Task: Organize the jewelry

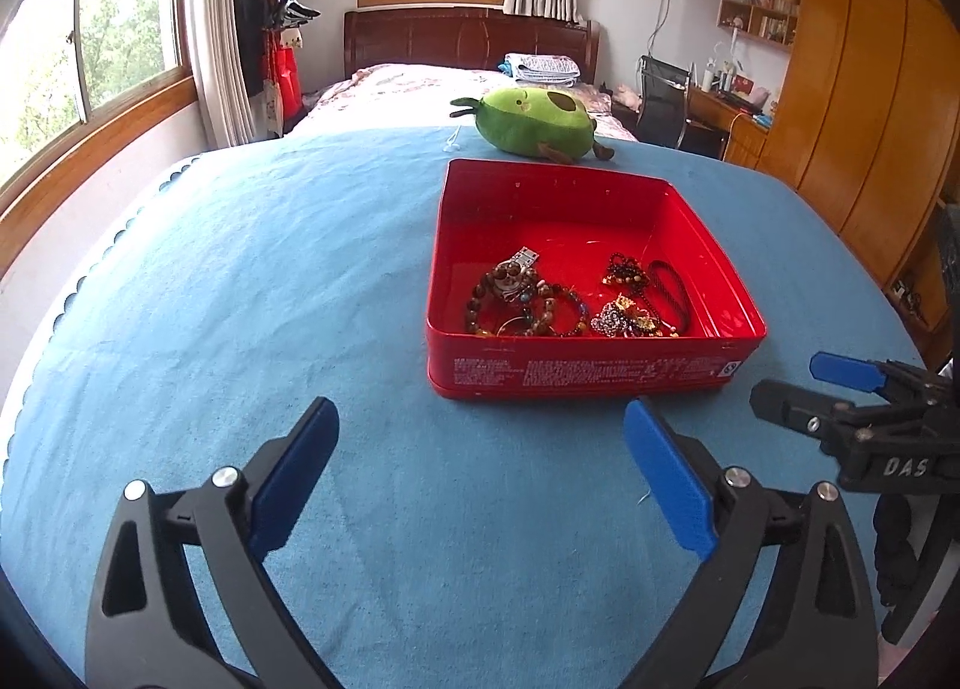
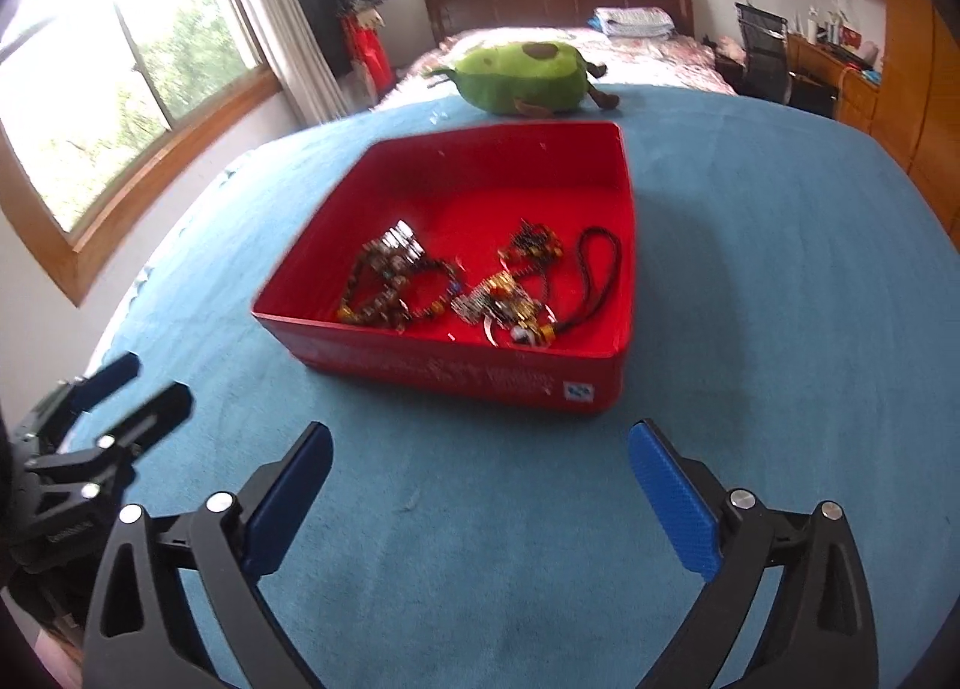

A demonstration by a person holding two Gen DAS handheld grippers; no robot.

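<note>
Blurring the jewelry point(image 2: 456, 287) in the red tin point(image 2: 624, 245), both grippers' jaws stand apart, empty.

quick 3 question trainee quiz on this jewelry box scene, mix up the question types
1. True or false: the red tin has its lid on.
2. Multiple choice: where does the beaded bracelet pile lie? A) on the blue cloth B) inside the tin C) on the green plush toy
3. Fill in: the left gripper and right gripper both stand ____, with nothing between the fingers.

Key:
1. False; it is open-topped.
2. B
3. open
</note>
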